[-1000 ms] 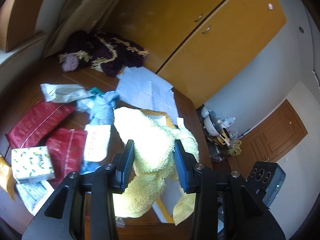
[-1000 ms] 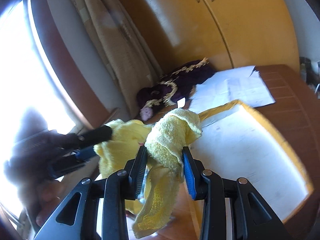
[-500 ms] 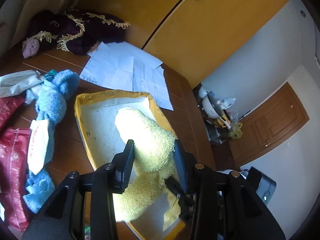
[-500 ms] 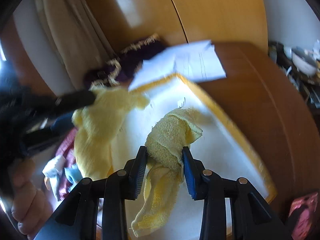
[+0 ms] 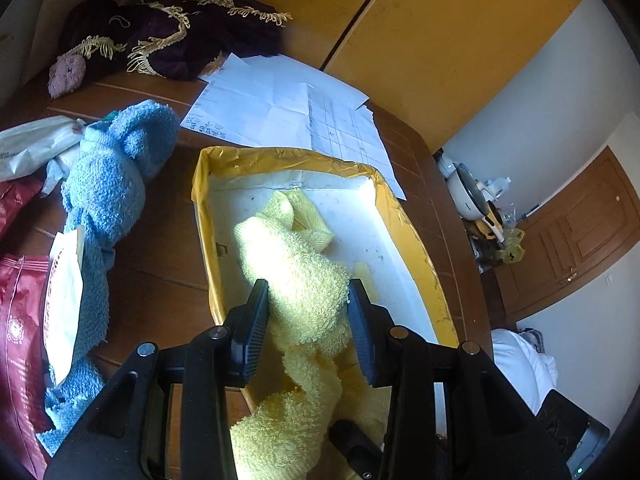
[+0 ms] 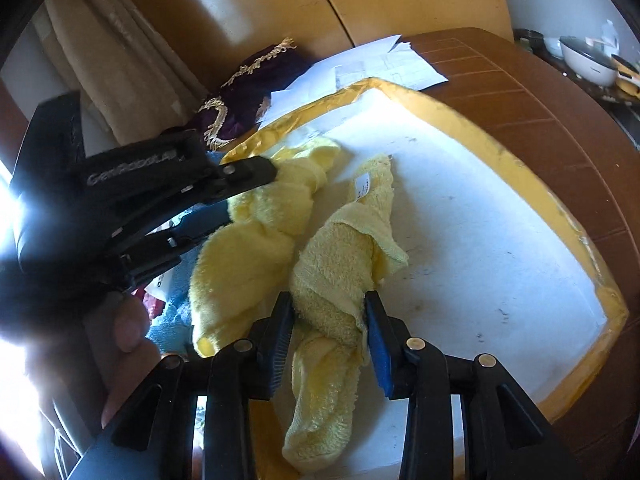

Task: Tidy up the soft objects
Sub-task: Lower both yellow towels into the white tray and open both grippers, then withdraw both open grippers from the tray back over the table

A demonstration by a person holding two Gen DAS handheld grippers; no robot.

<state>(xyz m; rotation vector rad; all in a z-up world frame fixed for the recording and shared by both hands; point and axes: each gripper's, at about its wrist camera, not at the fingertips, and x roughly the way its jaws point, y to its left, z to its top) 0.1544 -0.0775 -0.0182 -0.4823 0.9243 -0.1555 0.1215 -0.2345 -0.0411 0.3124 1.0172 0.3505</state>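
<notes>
Over the yellow-rimmed tray (image 5: 404, 220), each tool, left (image 5: 308, 316) and right (image 6: 329, 322), is clenched on the yellow towel (image 5: 300, 272), which touches the tray floor.

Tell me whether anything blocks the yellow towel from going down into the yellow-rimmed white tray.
Nothing visible does. The yellow terry towel, clamped by both the left gripper and the right gripper, already hangs over the yellow-rimmed white tray, whose white floor is bare beneath and beside it.

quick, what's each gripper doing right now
left gripper: shut on the yellow towel
right gripper: shut on the same towel
</notes>
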